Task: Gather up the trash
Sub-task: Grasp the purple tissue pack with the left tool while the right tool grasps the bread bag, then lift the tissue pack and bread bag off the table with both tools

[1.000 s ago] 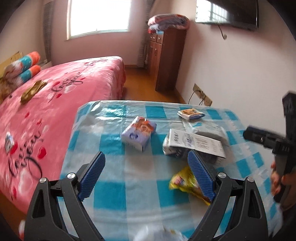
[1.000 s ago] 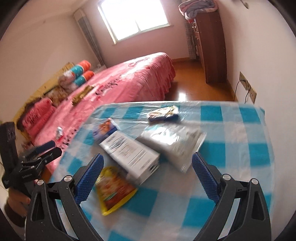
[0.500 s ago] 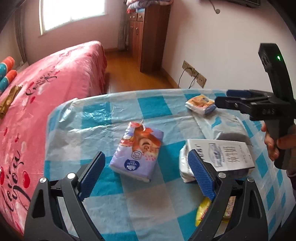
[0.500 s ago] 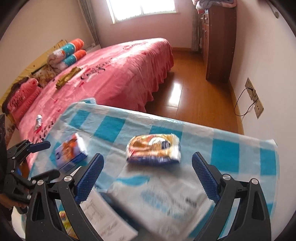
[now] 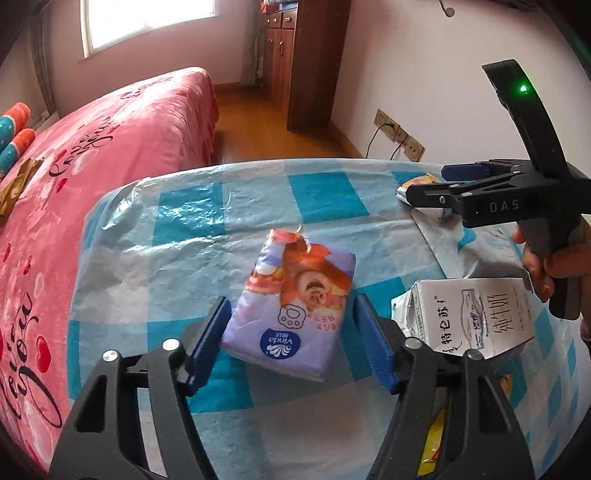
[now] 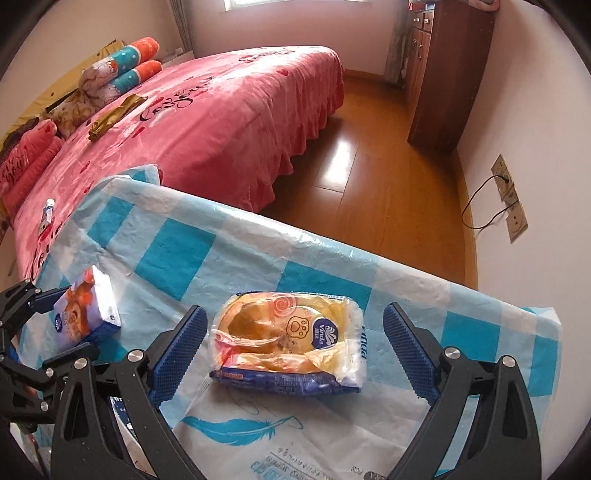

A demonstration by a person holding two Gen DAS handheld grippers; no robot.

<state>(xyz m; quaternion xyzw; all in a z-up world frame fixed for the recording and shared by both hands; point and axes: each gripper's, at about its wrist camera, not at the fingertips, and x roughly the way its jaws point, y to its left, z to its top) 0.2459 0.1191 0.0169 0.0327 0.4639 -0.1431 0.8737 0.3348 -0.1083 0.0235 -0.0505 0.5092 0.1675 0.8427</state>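
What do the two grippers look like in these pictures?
Both are alike: black plastic frames with silver screws and ribbed blue pads on the fingers. The right gripper, seen from the left wrist camera, has white letters "DAS" and a curved black upright with a green light.

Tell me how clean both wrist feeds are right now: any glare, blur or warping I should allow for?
Left wrist view: sharp, purple tissue pack crisp between the fingers; glare streaks on the plastic tablecloth; window blown out; fisheye bends the table edge. Right wrist view: also sharp, yellow tissue pack readable; bright sheen on the wooden floor; dark corners.
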